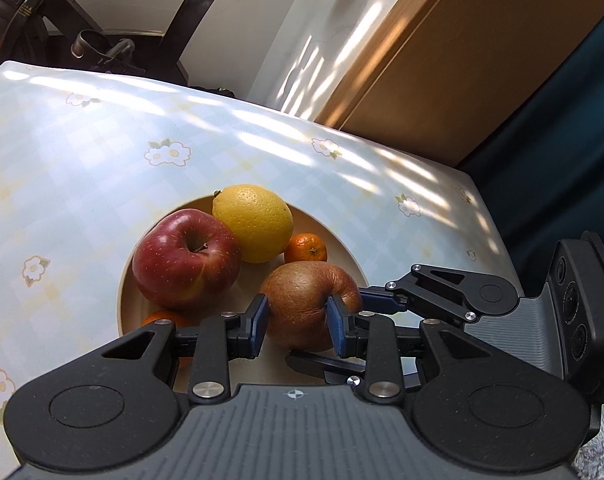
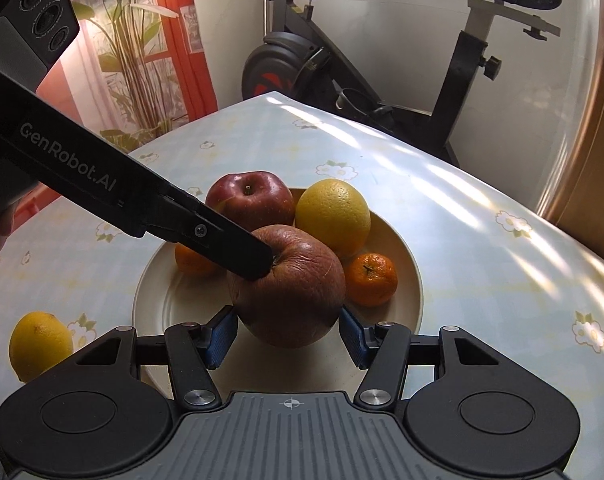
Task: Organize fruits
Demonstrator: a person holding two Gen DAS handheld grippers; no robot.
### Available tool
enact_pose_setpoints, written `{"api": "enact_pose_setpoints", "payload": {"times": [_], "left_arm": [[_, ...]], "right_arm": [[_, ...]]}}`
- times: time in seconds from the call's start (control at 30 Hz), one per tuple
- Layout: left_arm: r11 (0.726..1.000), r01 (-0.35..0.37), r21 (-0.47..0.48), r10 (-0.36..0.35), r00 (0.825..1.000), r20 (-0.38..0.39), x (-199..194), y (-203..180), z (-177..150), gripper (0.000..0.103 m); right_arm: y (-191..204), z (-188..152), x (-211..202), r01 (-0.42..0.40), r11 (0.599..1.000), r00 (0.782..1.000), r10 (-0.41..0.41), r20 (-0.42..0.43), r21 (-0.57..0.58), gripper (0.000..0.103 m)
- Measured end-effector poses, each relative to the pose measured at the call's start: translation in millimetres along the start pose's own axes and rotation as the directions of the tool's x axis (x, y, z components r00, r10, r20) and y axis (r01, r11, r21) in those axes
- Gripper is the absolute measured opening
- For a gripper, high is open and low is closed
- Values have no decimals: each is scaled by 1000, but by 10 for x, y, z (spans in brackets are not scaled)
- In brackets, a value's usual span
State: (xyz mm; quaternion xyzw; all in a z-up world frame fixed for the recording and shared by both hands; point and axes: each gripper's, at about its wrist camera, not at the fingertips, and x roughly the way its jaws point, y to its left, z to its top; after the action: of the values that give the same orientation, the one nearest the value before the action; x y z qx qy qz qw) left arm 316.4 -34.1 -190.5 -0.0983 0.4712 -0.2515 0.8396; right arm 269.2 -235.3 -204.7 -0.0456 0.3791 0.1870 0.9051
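Observation:
A cream plate (image 1: 343, 246) (image 2: 401, 268) on the flowered table holds a red apple (image 1: 186, 258) (image 2: 250, 196), a lemon (image 1: 254, 222) (image 2: 331, 214), two mandarins (image 1: 305, 248) (image 2: 369, 278) and a wrinkled brownish apple (image 1: 302, 300) (image 2: 290, 288). My left gripper (image 1: 300, 326) is shut on the wrinkled apple; its finger (image 2: 238, 252) presses the apple near the stem. My right gripper (image 2: 288, 338) has its blue pads at both sides of the same apple, touching or nearly so. A second lemon (image 2: 40, 344) lies on the table left of the plate.
The table (image 1: 82, 160) (image 2: 481, 240) has a light checked cloth. An exercise bike (image 2: 341, 68) stands behind it. A wooden cabinet (image 1: 461, 60) is at the right, a plant (image 2: 130, 40) at the back left.

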Motion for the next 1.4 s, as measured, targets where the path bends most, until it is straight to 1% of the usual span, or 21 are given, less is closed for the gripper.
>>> {"api": "enact_pose_setpoints", "payload": {"times": [0.33, 0.57, 0.77, 0.9, 1.1, 1.13, 1.23, 1.4], "left_arm": [[999, -28, -28, 29, 999, 20, 71, 63, -5, 34], [999, -25, -21, 26, 999, 26, 105, 76, -17, 34], [1000, -29, -10, 29, 999, 25, 120, 28, -21, 35], [998, -55, 10, 54, 998, 39, 128, -33, -35, 36], [997, -76, -23, 77, 995, 67, 89, -38, -80, 35], [997, -74, -25, 76, 995, 70, 64, -40, -93, 34], [999, -36, -28, 38, 995, 88, -52, -38, -131, 35], [998, -58, 22, 54, 990, 132, -311, -61, -194, 35]], "right_arm": [[-68, -19, 102, 11, 1000, 1000, -11, -3, 25, 52], [-66, -19, 124, 6, 1000, 1000, -6, -7, 21, 53], [-42, -20, 88, 25, 999, 999, -24, -33, 27, 53], [-36, -46, -55, 38, 999, 999, -38, -11, 34, 50], [1, -77, -303, 83, 997, 996, -83, -15, 10, 49], [1, -91, -350, 90, 996, 996, -90, -11, 14, 49], [-4, -153, -480, 106, 994, 994, -106, 0, 37, 49], [-4, -277, -650, 135, 988, 991, -136, 6, 76, 49]]}}
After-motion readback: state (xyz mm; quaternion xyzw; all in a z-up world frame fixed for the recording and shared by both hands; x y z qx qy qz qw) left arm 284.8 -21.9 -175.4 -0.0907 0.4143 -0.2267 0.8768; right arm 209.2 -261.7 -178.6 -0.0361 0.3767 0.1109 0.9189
